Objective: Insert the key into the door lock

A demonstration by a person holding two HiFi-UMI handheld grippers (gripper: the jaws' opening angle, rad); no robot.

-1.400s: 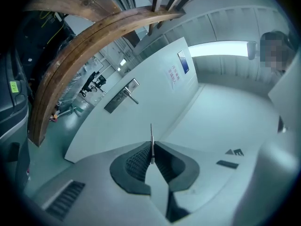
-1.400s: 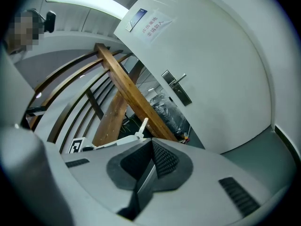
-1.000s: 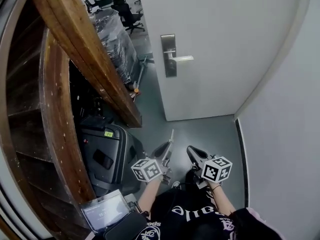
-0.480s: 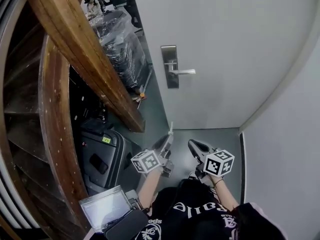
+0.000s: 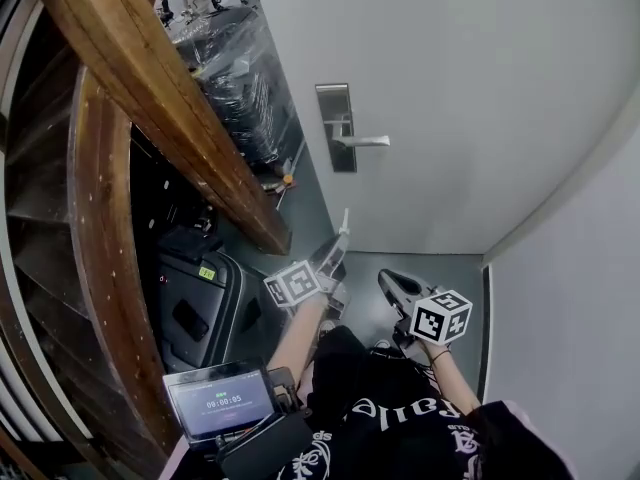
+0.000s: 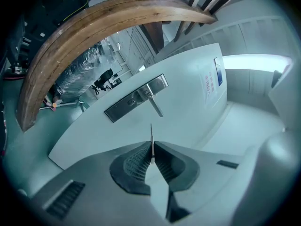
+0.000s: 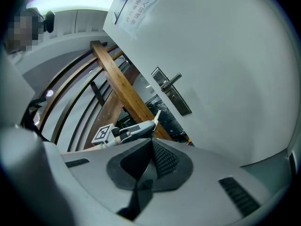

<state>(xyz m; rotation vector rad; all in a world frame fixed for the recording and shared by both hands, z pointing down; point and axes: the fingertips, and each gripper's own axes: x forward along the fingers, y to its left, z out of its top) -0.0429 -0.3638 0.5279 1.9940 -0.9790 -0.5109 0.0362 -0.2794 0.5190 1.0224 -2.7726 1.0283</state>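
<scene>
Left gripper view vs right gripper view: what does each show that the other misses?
Only left gripper view: an office chair past the door's edge, and the left gripper pinching the key edge-on between its fingers. Only right gripper view: the left gripper's marker cube, and the right gripper, shut and empty. Both: the door, lock plate, handle, wooden rail.

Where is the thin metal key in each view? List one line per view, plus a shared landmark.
Head view: thin metal key at centre, sticking up from the left claw.
Left gripper view: centre, edge-on, pinched in that claw's shut jaws.
Right gripper view: left of centre, at the left claw's tip.
Shared landmark: silver lever door handle.
</scene>
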